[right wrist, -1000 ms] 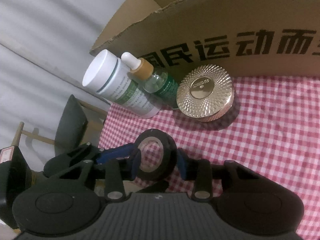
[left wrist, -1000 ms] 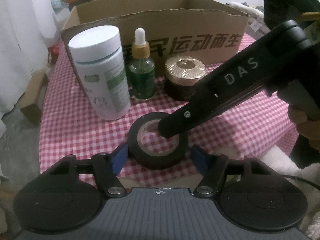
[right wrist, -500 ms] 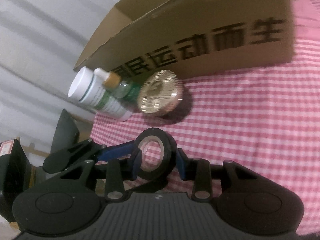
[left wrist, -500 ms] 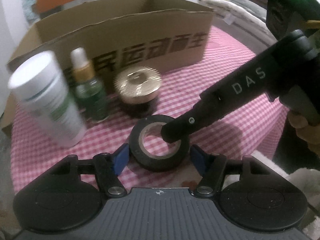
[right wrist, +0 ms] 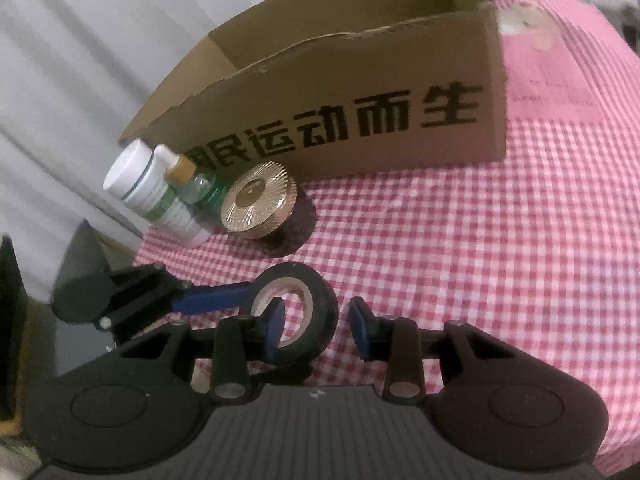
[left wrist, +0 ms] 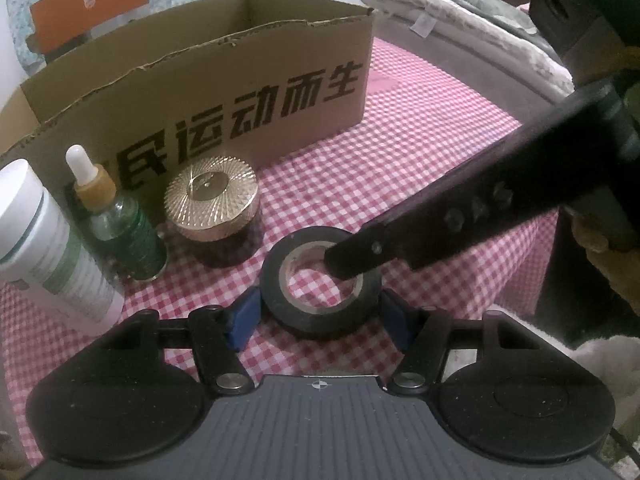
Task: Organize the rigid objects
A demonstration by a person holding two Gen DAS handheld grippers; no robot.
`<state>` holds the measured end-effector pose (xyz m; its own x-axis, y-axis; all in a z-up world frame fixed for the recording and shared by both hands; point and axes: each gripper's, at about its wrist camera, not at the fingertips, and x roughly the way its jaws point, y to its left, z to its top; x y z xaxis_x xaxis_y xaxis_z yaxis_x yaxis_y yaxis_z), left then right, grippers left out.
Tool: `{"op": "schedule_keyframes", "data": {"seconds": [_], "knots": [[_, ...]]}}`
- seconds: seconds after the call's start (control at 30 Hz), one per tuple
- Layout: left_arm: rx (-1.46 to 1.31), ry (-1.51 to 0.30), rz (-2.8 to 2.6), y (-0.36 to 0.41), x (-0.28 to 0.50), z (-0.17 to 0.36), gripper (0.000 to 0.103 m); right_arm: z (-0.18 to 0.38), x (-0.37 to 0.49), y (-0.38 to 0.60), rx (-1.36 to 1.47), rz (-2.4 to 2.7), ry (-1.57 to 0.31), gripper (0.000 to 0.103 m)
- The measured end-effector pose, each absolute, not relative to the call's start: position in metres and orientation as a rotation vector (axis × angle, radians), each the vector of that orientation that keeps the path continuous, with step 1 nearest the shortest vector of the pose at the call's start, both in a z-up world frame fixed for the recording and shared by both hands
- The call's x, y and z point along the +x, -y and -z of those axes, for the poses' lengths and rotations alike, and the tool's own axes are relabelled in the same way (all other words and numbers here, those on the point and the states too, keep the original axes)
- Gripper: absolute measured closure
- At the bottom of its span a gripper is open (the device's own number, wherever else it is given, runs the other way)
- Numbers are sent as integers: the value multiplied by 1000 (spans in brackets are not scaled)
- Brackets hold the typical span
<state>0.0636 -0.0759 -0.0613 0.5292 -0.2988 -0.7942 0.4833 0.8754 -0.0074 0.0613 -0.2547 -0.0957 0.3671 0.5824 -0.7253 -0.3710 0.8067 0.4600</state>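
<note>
A black tape roll (left wrist: pixel 320 284) lies flat on the red checked tablecloth (left wrist: pixel 420 184). My left gripper (left wrist: pixel 320 314) is open, its blue pads on either side of the roll, apart from it. My right gripper (right wrist: pixel 316 326) is open: one pad sits inside the roll's hole (right wrist: pixel 288 312), the other outside its wall with a gap. In the left wrist view the right gripper's finger (left wrist: pixel 360 258) reaches into the roll. A white bottle (left wrist: pixel 48 252), a green dropper bottle (left wrist: pixel 124 228) and a gold-lidded jar (left wrist: pixel 216 208) stand before an open cardboard box (left wrist: pixel 240 92).
The box (right wrist: pixel 340 92) stands at the back of the table. The table's front edge runs just under the grippers. A grey fleecy bed or sofa (left wrist: pixel 480 28) lies beyond the table on the right. A white curtain (right wrist: pixel 80 60) hangs on the left.
Both grippers and the roll have shifted right along the table, so the bottles and jar now sit further left. The right gripper's pads have opened away from the roll's wall.
</note>
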Motion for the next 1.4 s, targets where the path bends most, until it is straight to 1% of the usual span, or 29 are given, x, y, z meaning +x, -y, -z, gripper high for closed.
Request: {"op": "schedule_keyframes", "data": {"seconds": [0.03, 0.13, 0.27, 0.47, 1.0, 1.17, 1.4], "knots": [[227, -896, 469, 76, 63, 61, 40, 95, 61, 252, 210, -624, -1022, 74], [231, -892, 473, 80, 68, 62, 40, 93, 60, 246, 141, -613, -999, 77], [235, -901, 487, 85, 74, 65, 39, 93, 63, 251, 132, -605, -994, 80], [244, -916, 496, 85, 78, 67, 36, 94, 67, 253, 133, -608, -1003, 81], [227, -905, 475, 88, 84, 64, 37, 98, 69, 251, 112, -615, -968, 82], [227, -854, 470, 89, 78, 48, 37, 81, 60, 256, 99, -605, -926, 82], [232, -753, 450, 85, 69, 9, 37, 41, 44, 261, 90, -599, -811, 81]]}}
